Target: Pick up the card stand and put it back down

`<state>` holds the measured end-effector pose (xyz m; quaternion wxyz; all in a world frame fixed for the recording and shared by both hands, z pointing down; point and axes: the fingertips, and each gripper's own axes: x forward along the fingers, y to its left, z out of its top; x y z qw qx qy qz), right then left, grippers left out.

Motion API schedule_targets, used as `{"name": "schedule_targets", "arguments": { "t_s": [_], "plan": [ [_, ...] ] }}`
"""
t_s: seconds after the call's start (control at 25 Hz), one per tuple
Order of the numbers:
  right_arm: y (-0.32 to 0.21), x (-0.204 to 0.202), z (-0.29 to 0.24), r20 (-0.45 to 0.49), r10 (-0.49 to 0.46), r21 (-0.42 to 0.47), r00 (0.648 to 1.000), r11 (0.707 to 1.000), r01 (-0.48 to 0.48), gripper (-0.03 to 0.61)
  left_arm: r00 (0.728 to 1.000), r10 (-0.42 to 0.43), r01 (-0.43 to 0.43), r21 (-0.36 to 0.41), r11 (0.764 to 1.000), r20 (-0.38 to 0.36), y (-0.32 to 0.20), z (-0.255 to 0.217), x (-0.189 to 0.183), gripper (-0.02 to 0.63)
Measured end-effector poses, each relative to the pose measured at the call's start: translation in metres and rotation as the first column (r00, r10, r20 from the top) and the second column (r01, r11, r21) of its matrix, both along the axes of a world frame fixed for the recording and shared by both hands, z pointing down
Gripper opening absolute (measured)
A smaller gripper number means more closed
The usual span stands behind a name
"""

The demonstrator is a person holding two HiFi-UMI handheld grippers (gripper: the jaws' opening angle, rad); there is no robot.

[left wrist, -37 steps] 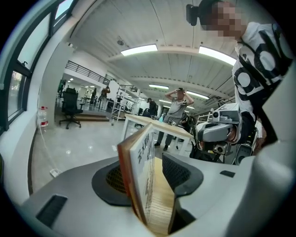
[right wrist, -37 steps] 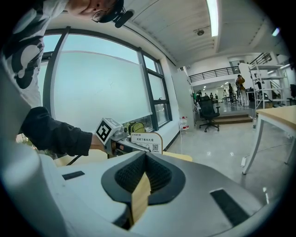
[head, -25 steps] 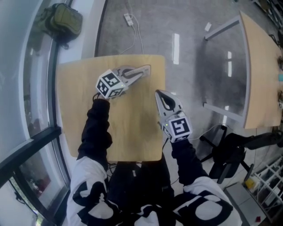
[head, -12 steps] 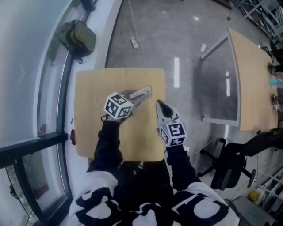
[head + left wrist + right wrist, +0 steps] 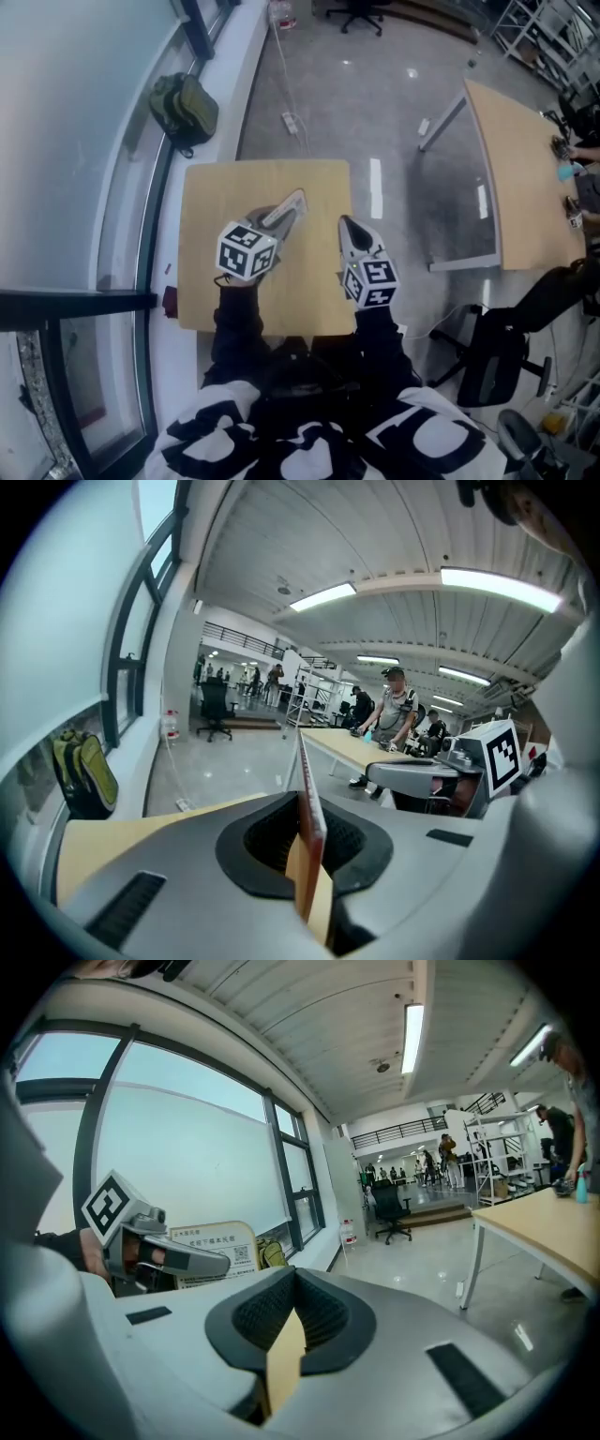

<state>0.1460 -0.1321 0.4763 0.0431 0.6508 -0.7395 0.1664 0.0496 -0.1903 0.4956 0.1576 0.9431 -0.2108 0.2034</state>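
The card stand (image 5: 292, 199) is a thin board that I see edge-on over the light wooden table (image 5: 206, 281). My left gripper (image 5: 284, 217) is shut on it. In the left gripper view the card stand (image 5: 305, 761) stands upright, pinched in my left gripper (image 5: 307, 808). In the right gripper view the card stand (image 5: 220, 1239) shows its printed face with a QR code. Its foot is hidden, so I cannot tell whether it touches the table. My right gripper (image 5: 349, 228) hovers to its right, shut and empty, as the right gripper (image 5: 293, 1283) shows in its own view.
A green backpack (image 5: 187, 108) lies on the floor by the window, beyond the table's far left corner. A second wooden table (image 5: 516, 169) stands to the right, with people (image 5: 398, 705) at it. A black office chair (image 5: 487, 356) is at the near right. A cable (image 5: 291, 122) runs across the floor.
The head view has swung and pulled back, so more floor and window show. The left gripper still grips the card stand, now a little nearer the table's middle. The right gripper stays beside it.
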Motion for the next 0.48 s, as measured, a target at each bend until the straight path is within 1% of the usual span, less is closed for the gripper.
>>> {"name": "schedule_targets", "arguments": {
  "t_s": [0.24, 0.36, 0.48],
  "plan": [
    [0.007, -0.002, -0.025, -0.019, 0.037, 0.032, 0.999, 0.999, -0.037, 0.014, 0.997, -0.079, 0.079, 0.107, 0.991, 0.0, 0.022, -0.038, -0.039, 0.026],
    [0.007, -0.011, -0.04, -0.036, 0.033, 0.062, 0.999, 0.998, -0.03, 0.014, 0.988, -0.157, 0.156, 0.148, 0.977, -0.009, 0.022, -0.051, -0.057, 0.026],
    [0.007, -0.024, -0.053, -0.053, 0.023, 0.091, 0.998, 0.996, -0.018, 0.014, 0.971, -0.233, 0.24, 0.165, 0.957, -0.062, 0.019, -0.061, -0.072, 0.026]
  ]
}}
